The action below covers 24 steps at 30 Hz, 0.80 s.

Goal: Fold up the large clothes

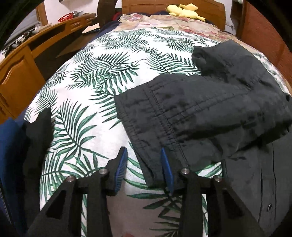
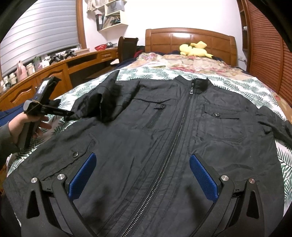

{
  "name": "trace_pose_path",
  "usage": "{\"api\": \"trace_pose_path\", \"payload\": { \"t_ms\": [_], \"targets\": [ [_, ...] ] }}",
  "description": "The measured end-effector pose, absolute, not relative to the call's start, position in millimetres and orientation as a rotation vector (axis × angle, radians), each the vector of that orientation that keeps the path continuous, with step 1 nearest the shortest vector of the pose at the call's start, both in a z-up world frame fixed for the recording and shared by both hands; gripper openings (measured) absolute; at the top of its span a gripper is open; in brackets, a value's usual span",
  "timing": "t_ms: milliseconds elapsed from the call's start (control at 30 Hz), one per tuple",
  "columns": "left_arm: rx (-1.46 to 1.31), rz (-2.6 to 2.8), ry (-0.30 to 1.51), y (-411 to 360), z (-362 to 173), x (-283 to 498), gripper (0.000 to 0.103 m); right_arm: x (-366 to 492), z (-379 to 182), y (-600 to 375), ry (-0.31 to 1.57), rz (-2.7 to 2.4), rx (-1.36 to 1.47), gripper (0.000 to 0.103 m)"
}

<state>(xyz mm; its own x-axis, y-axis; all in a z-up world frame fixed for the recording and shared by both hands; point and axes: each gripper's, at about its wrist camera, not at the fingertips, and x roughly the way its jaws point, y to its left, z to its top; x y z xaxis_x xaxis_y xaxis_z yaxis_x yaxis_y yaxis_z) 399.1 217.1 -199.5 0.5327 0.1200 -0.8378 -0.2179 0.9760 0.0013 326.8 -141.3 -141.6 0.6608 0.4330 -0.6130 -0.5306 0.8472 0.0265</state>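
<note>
Left wrist camera low over sleeve (image 1: 200, 102), facing headboard (image 1: 209, 11); right wrist camera near jacket front (image 2: 146, 145), same heading; both share bed (image 2: 246, 87)

Black jacket (image 2: 164, 138) spread front-up on bed, zipped to collar, flap pockets on chest, one sleeve (image 1: 209, 102) folded in across chest

A bedroom in a home.
Shown by a bed (image 2: 237, 85) with a carved wooden headboard (image 2: 189, 39), a palm-leaf sheet (image 1: 102, 76) over a floral quilt (image 2: 182, 61), a yellow plush toy (image 2: 195, 48) by the headboard, a curved wooden desk (image 2: 54, 73) under a shuttered window (image 2: 42, 31), wall shelves (image 2: 111, 16) with folders, and a louvred wardrobe door (image 2: 264, 45).
</note>
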Motion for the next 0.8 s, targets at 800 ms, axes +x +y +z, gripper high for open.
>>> {"api": "trace_pose_path", "payload": {
  "t_ms": [800],
  "targets": [
    [0.052, 0.077, 0.749, 108.3, -69.8, 340.8, 0.005, 286.2, -114.9, -158.9, 0.59, 0.526, -0.227, 0.103]
  ]
}}
